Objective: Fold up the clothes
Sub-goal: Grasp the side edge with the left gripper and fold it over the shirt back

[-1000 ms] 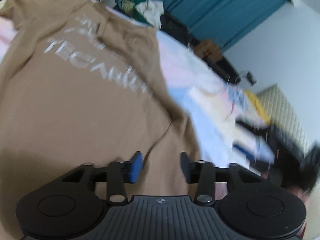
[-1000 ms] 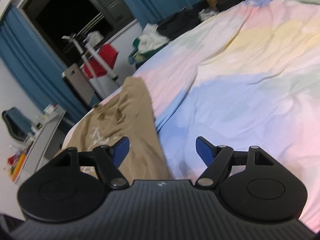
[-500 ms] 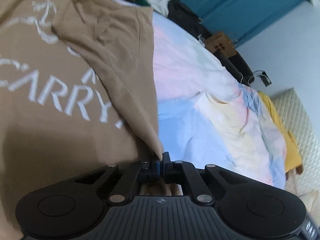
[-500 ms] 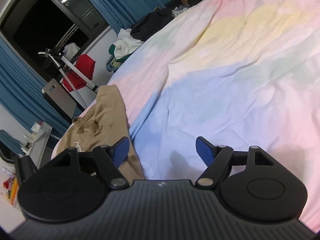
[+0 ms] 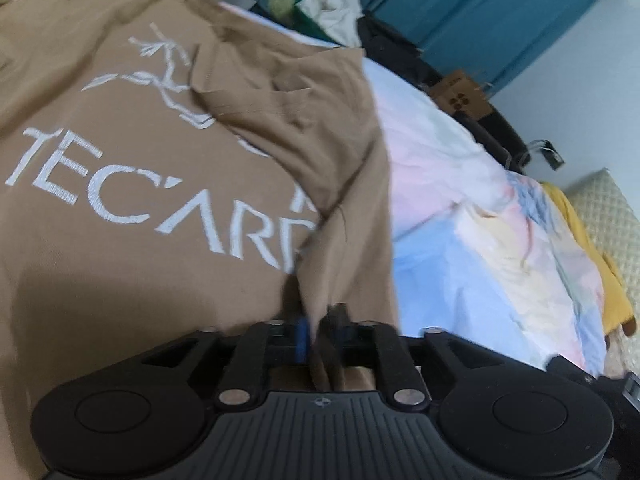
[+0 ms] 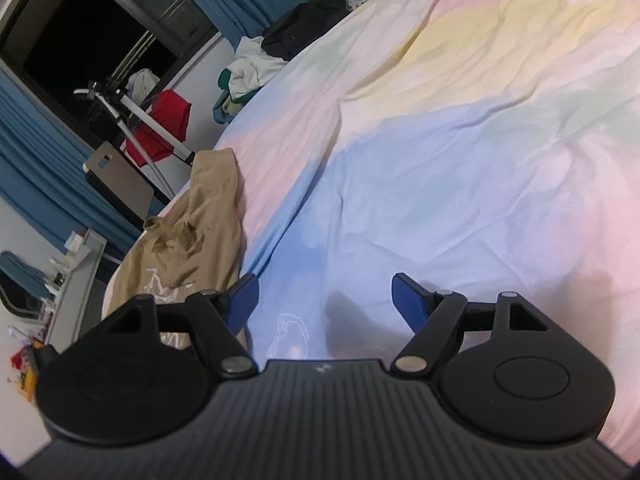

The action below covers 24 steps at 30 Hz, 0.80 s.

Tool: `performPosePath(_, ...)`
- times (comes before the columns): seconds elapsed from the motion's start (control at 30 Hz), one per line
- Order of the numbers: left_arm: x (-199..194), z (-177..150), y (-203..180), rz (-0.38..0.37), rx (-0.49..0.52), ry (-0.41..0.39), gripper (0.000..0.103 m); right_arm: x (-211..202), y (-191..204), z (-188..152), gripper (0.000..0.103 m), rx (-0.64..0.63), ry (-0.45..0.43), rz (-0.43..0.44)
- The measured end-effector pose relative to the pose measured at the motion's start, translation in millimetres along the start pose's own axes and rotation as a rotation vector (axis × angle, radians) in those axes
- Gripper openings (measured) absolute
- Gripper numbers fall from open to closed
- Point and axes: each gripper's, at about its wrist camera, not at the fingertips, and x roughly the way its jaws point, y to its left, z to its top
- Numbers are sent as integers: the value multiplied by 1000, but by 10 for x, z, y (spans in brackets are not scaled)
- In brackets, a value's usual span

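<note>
While a tan T-shirt (image 5: 132, 240) is lying spread on a bed under a pastel quilt (image 5: 460, 216), a person is working the first fold with two hand-held grippers. The left gripper (image 5: 318, 334) is sitting at the shirt's right-hand edge, where a flap of cloth (image 5: 320, 132), sleeve included, is lying doubled over the printed side. Its jaws are opening from a narrow gap, and a pinch of the tan hem is standing between them; motion blur is making it hard to say whether the pads are pressing on it at all. The right gripper (image 6: 324, 300) is hovering over bare quilt with its blue pads spread wide and nothing between them, the shirt lying off to its left near the corner of the bed.

Judging by how things are lying, the job is barely getting going: one side is turned in loosely and is bunching near the shoulder, while the other side and the lengthwise folds are waiting to be done.

White capitals across the shirt are reading "TECARR" before the flap is covering the rest, beneath a white branching, skeleton-like emblem (image 5: 160, 64). A cardboard box (image 5: 460, 98) against the blue curtains (image 5: 480, 12) is showing a dark round mark too small to read.
</note>
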Motion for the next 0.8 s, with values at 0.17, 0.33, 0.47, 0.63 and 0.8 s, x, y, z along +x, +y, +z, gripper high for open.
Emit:
performPosePath(0.17, -427, -319, -154, -38, 35, 31, 51, -22, 72, -9, 75, -42, -2, 12)
performPosePath(0.33, -777, -867, -271, -100, -4, 114, 58, -74, 77, -1, 75, -43, -11, 27)
performPosePath(0.47, -799, -1235, -299, -120, -17, 181, 55, -95, 116, -10, 75, -62, -18, 31)
performPosePath(0.63, -727, -1462, -382, -133, 44, 240, 26, -130, 216, -48, 75, -119, -8, 56)
performPosePath(0.8, -824, -1486, -434, -149, 102, 261, 1, -155, 404, -129, 76, -226, 18, 125)
